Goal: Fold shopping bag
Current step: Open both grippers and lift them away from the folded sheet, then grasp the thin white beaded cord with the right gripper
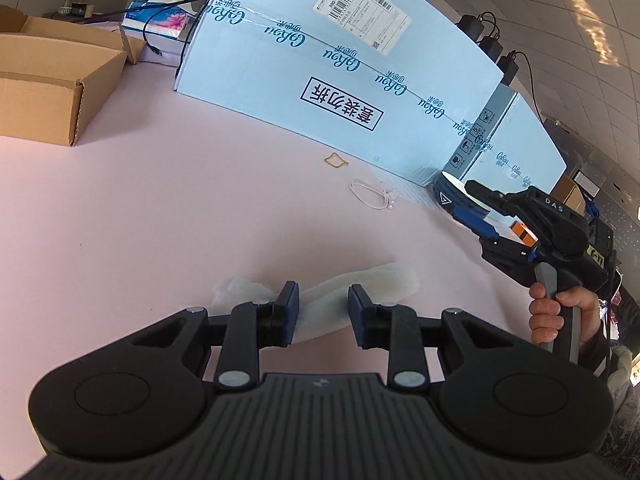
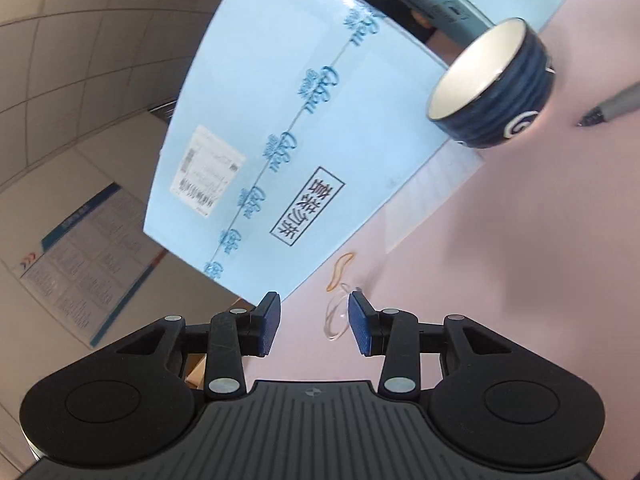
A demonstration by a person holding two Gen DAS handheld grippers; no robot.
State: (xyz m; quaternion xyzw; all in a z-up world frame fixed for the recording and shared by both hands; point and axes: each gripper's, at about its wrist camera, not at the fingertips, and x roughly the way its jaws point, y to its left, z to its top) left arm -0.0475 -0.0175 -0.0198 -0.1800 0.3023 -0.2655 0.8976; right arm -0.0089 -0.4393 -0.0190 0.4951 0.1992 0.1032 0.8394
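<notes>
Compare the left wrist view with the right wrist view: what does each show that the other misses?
Only the left wrist view shows the white shopping bag lying between the open left claw, the cardboard box, and the right claw held aloft. Only the right wrist view shows the pen and the wall poster. Both show the blue carton, the rubber band, the white cord and the blue bowl.

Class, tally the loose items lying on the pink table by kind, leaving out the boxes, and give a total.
White plastic shopping bag: 1
Rubber band: 1
White string loop: 1
Blue patterned bowl: 1
Grey pen: 1
Total: 5
</notes>
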